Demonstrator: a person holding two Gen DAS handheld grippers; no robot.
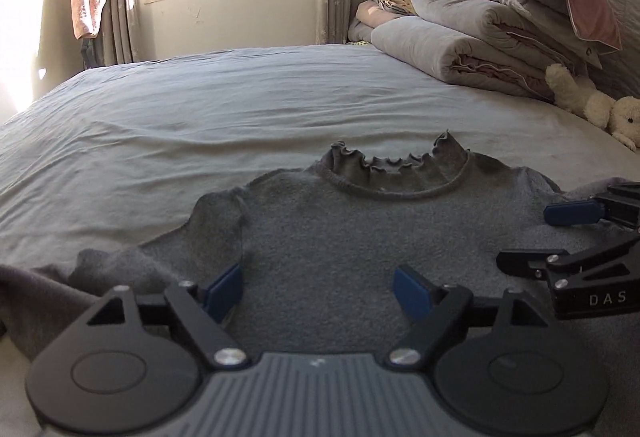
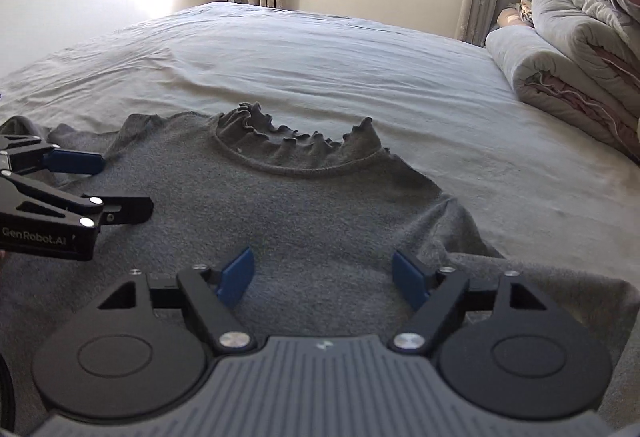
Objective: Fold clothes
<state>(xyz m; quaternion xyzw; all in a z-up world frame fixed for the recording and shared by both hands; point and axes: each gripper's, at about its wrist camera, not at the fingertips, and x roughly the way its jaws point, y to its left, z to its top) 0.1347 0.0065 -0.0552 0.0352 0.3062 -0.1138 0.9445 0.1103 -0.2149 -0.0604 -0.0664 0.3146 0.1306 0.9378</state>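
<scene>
Grey top (image 1: 340, 233) flat on bed (image 1: 200, 105), frilled collar (image 1: 396, 165) far side. Left claw (image 1: 318, 291) released, empty, over its body. Right claw (image 2: 322, 279) likewise. Fabric looks soft, light, limp; best pinched at shoulder seams or hem.
</scene>
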